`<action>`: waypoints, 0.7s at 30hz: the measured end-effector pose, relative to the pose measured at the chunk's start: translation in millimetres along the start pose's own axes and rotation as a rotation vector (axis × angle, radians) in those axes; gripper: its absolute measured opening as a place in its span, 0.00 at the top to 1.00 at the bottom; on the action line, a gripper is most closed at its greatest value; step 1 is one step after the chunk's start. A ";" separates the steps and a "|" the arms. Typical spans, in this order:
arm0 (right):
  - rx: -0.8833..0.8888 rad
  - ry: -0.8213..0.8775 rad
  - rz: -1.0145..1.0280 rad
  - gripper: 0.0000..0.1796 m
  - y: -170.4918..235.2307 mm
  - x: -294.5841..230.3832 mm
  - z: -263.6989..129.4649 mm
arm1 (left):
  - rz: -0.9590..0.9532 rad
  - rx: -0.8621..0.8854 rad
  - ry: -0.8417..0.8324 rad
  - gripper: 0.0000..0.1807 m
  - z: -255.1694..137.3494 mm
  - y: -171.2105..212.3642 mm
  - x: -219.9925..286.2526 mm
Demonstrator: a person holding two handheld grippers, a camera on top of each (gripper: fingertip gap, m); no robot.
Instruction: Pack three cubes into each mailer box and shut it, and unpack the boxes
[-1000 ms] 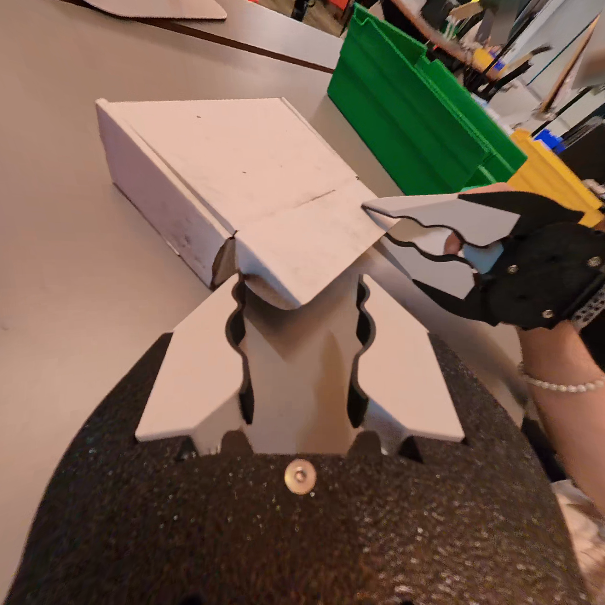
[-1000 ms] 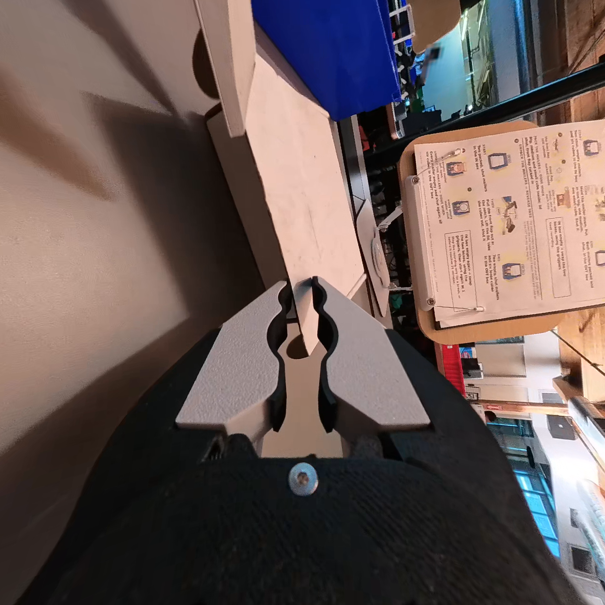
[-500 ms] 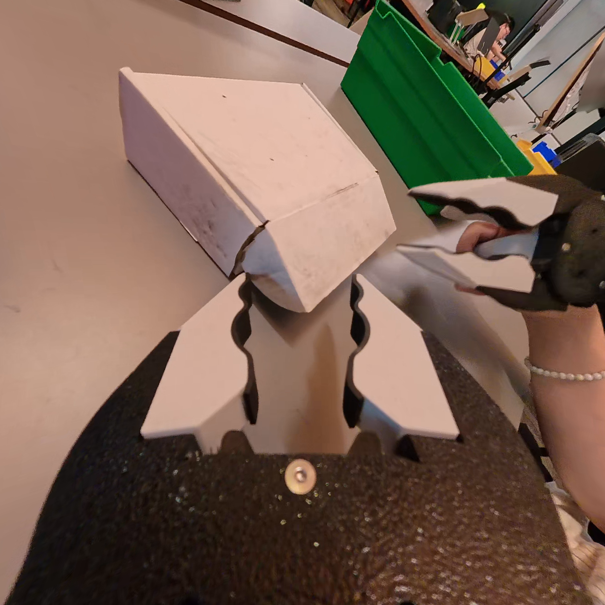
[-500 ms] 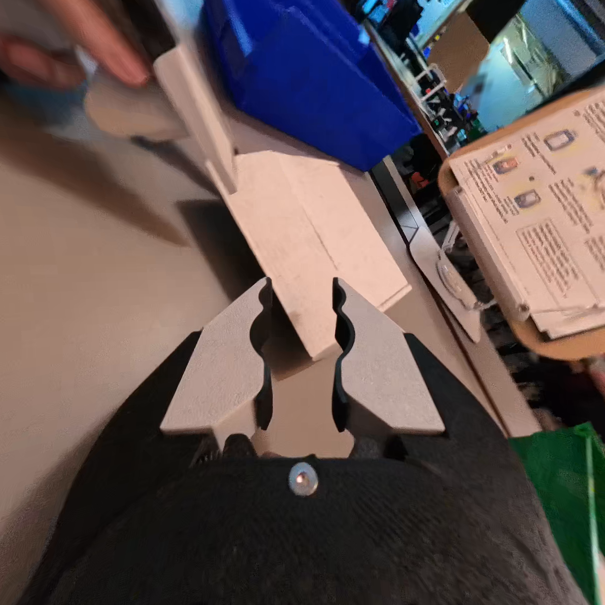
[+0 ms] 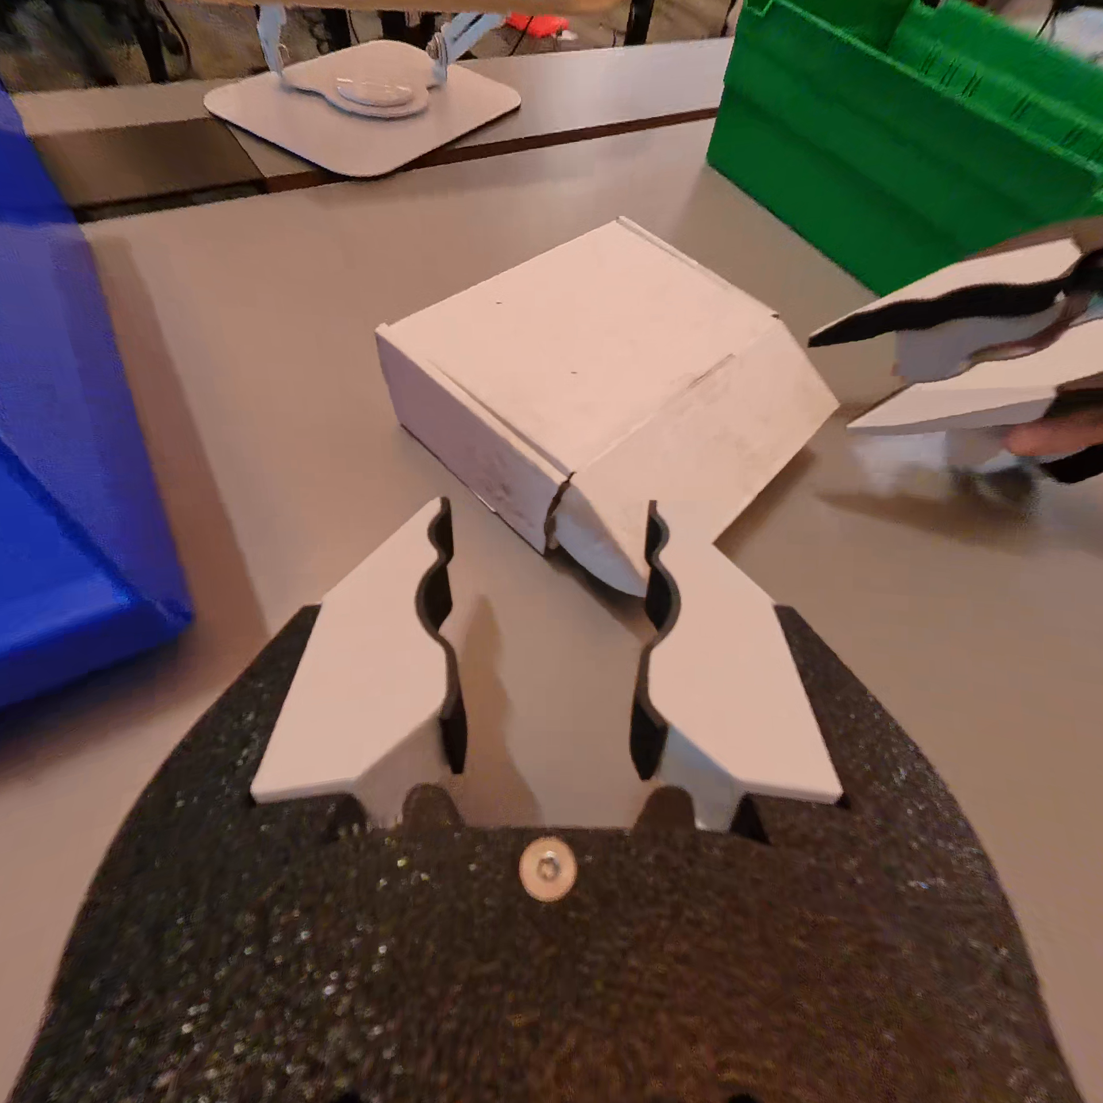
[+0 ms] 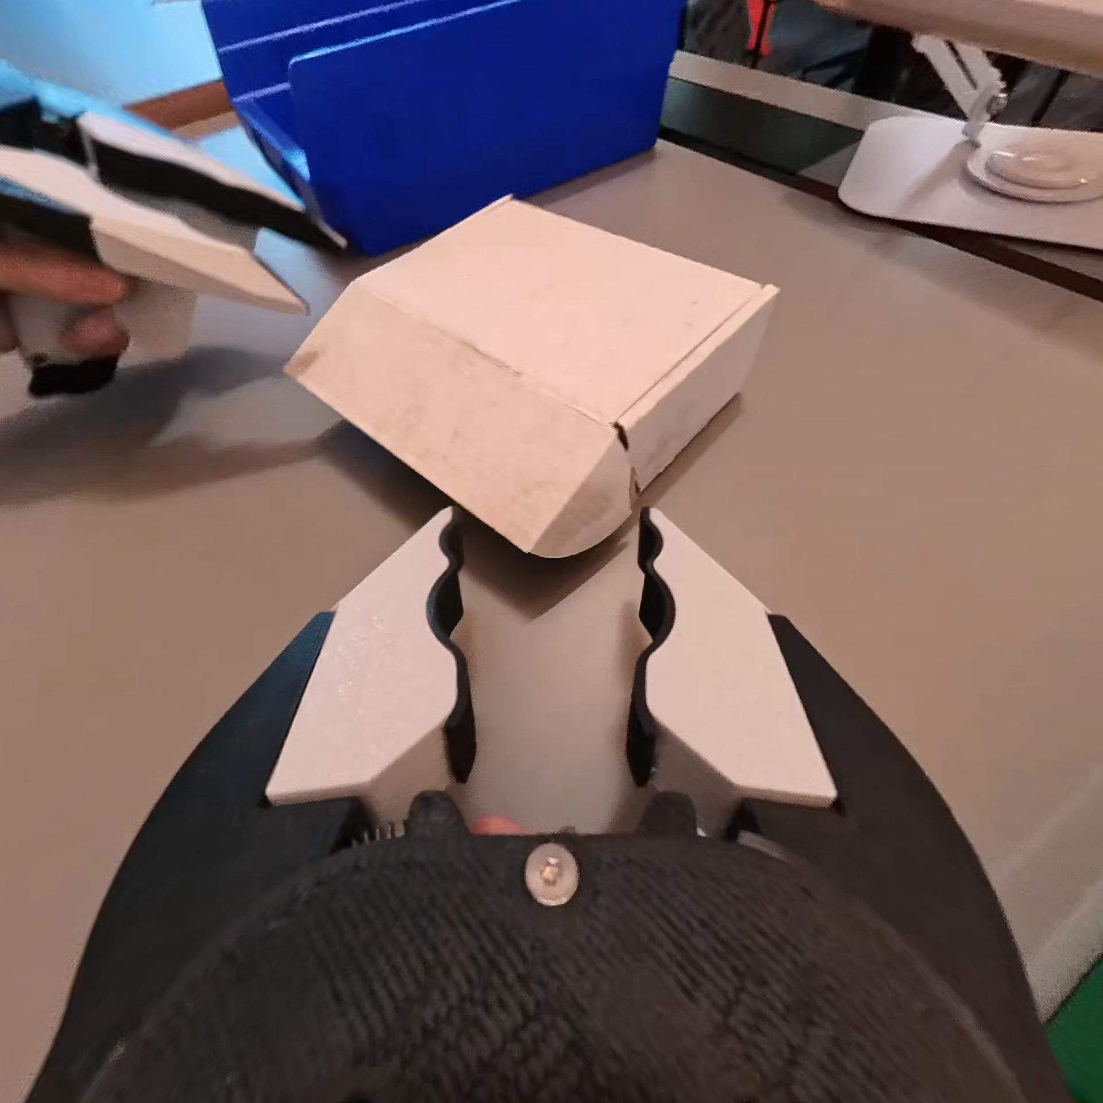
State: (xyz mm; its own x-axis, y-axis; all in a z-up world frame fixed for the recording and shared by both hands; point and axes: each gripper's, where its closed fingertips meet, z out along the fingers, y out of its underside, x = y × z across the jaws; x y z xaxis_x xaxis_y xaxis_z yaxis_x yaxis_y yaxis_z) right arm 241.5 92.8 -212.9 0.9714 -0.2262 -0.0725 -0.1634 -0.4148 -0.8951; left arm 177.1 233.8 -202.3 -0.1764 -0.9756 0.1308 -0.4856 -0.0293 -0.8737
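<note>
- The white mailer box sits on the tabletop, front flap sticking out untucked.
- Left tongs and right tongs both gape, empty.
- Risk: pushing the loose flap could skid the unheld box.

You are working over a smooth grey-brown table. A white mailer box is sitting directly on it near the middle, lid down, with its front flap sticking out at a slant above the tabletop rather than tucked in. A blue bin is resting on the table to the box's left, and a green bin is standing on it at the far right. Beyond a dark seam, a flat white stand base is lying on the adjoining surface. In your right wrist view, the box is sitting just in front of the blue bin.
</note>
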 end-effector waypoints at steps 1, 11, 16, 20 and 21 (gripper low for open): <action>-0.020 -0.003 -0.031 0.67 3.2 -1.3 0.3 | 0.037 -0.001 -0.008 0.66 1.3 -2.4 -1.2; -0.169 0.281 -0.637 0.79 20.3 14.8 14.7 | 0.136 0.090 -0.065 1.00 32.7 -49.5 -23.9; -0.179 0.343 -0.752 0.81 16.6 12.9 22.3 | 0.126 0.040 -0.093 1.00 54.4 -40.2 -32.8; -0.194 0.387 -0.696 0.89 18.1 16.1 23.6 | 0.122 0.075 -0.106 1.00 57.5 -36.2 -32.2; -0.200 0.386 -0.679 0.91 18.7 16.6 23.0 | 0.118 0.078 -0.109 1.00 57.6 -35.9 -32.2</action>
State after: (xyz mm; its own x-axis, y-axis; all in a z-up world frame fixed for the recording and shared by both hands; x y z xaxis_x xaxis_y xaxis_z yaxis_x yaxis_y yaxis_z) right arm 258.6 101.6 -241.0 0.7477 -0.1411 0.6488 0.3782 -0.7126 -0.5909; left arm 249.6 253.7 -202.1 -0.1320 -0.9910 -0.0231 -0.3984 0.0744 -0.9142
